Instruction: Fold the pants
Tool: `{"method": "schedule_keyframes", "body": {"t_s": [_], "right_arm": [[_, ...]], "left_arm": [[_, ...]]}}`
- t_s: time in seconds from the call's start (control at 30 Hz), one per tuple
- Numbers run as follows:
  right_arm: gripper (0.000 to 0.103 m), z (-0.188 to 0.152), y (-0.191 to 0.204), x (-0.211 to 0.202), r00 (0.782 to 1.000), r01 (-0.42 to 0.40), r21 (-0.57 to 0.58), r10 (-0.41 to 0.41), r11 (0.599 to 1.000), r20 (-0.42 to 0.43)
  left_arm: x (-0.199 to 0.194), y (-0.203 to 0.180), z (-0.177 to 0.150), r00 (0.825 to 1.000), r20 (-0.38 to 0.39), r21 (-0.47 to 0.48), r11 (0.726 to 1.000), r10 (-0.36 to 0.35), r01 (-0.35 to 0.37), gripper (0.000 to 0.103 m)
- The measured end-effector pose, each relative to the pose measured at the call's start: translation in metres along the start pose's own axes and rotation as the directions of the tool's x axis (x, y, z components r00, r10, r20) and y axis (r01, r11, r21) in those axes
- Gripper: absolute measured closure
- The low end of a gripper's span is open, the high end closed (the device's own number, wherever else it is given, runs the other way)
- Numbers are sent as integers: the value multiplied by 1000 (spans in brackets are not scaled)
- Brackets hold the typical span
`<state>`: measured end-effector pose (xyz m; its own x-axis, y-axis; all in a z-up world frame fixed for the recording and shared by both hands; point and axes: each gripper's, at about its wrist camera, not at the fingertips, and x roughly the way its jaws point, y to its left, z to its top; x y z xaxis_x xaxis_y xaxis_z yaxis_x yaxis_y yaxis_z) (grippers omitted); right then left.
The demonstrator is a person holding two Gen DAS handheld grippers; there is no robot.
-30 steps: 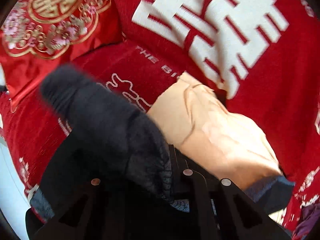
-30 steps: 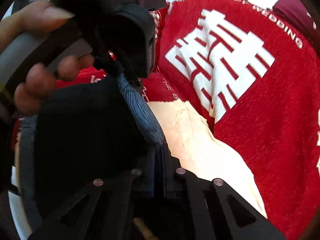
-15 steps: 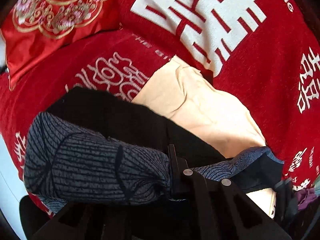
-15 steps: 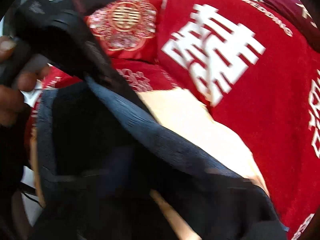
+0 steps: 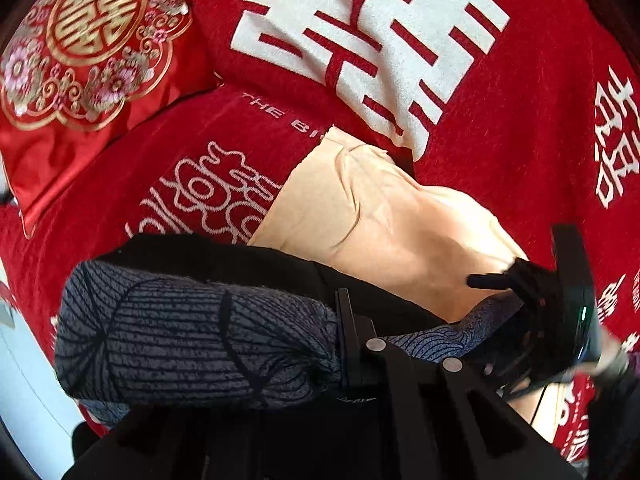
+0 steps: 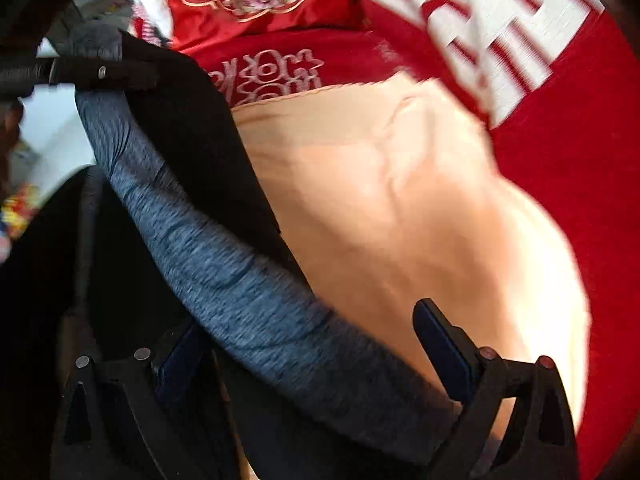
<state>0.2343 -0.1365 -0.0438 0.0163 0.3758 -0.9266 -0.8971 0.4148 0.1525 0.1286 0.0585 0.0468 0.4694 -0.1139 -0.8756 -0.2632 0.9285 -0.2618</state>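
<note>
Black pants with a blue-grey patterned waistband lie over a beige folded garment on a red bedspread. My left gripper is shut on the waistband at the bottom of the left wrist view. In the right wrist view the waistband runs diagonally between the spread fingers of my right gripper, which is open; the band lies loose across it. The right gripper also shows in the left wrist view at the right, near the band's far end.
A red bedspread with big white characters covers the surface. A red embroidered cushion lies at the back left. The beige garment lies under the pants. A white floor strip shows at the left edge.
My right gripper has opened and let go of the waistband, and dropped lower toward the bed. My left gripper still holds the band, which now lies lower and flatter over the beige garment.
</note>
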Motion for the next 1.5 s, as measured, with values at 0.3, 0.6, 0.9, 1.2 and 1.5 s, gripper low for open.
{"method": "schedule_keyframes", "body": {"t_s": [0.3, 0.6, 0.9, 1.2, 1.5], "right_arm": [[94, 22, -1, -38, 958, 272, 12, -272, 962, 95], [94, 5, 103, -63, 843, 521, -20, -511, 853, 164], [94, -23, 248, -23, 680, 733, -131, -713, 668, 171], [94, -56, 300, 70, 682, 727, -165, -728, 667, 68], [93, -62, 305, 73, 661, 750, -106, -746, 652, 87]], "left_arm": [[8, -6, 47, 999, 37, -10, 1000, -1, 1, 89], [-30, 32, 0, 995, 46, -17, 996, -85, 86, 89], [-41, 105, -72, 992, 22, -20, 992, -127, 127, 89], [8, 143, -101, 994, -82, -60, 996, -77, 72, 86], [1, 132, -111, 997, -36, 61, 996, 64, -61, 46]]}}
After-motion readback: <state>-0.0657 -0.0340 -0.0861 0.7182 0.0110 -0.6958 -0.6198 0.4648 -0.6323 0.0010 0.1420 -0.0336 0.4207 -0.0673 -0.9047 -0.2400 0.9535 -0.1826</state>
